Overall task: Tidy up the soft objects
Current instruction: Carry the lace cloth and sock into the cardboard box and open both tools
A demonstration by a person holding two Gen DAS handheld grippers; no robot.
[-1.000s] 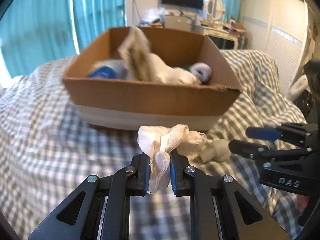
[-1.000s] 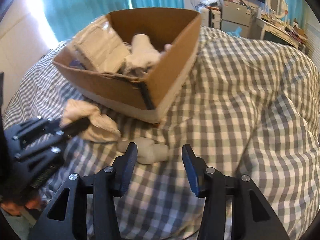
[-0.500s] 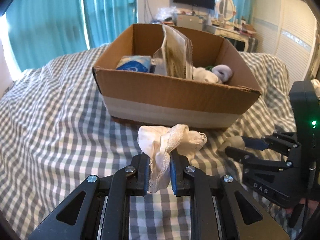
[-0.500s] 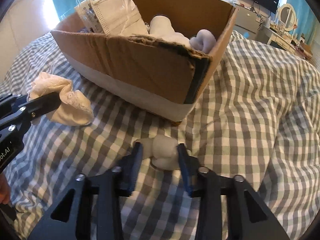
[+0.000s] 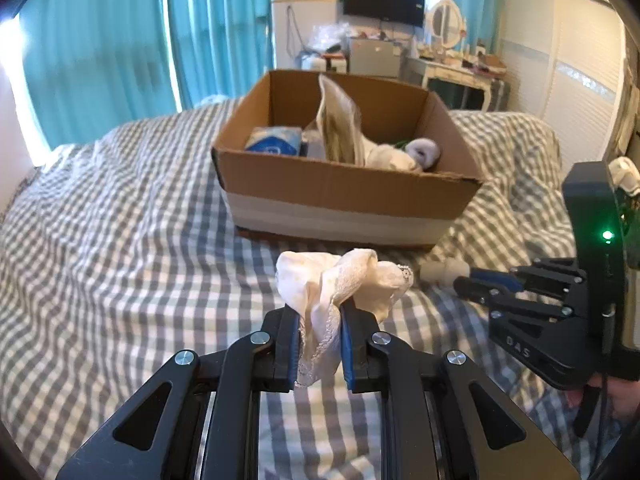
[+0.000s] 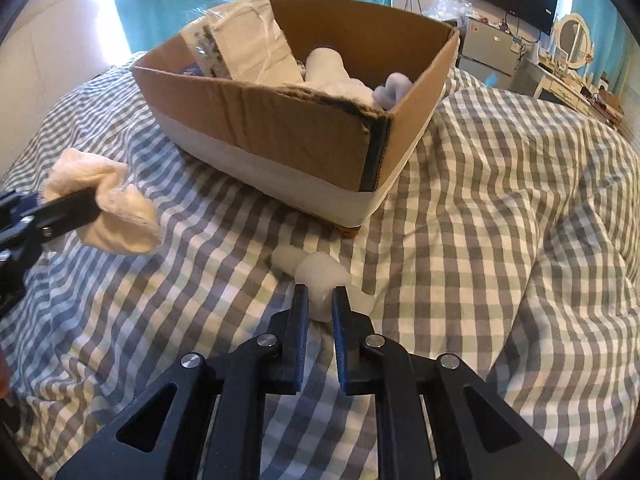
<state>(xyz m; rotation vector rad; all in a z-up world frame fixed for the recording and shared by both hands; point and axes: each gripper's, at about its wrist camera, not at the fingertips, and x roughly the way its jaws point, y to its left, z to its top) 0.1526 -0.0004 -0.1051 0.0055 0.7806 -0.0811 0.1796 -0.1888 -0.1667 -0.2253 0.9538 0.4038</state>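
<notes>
- Left wrist view: left gripper (image 5: 320, 340) pinches a cream lace cloth (image 5: 344, 284), bunched and held clear above the checked bed (image 5: 120, 260).
- Cardboard box (image 5: 344, 200) sits straight ahead of the cloth and a bit higher; its open top faces up, so the coming move looks like forward and over the near wall.
- Same view, right edge: right gripper (image 5: 466, 278) low on the bed, tips at a white rolled sock (image 5: 444, 268); its grip can't be judged from here.
- Right wrist view: right gripper (image 6: 320, 300) pressed in on the white rolled sock (image 6: 322, 280), which lies crosswise on the bed just before the box corner.
- Only this view shows the sock squeezed between the fingers; the box (image 6: 280, 148) lies ahead and left.
- Left gripper's cloth (image 6: 108, 204) is about as near the box as the sock.
</notes>
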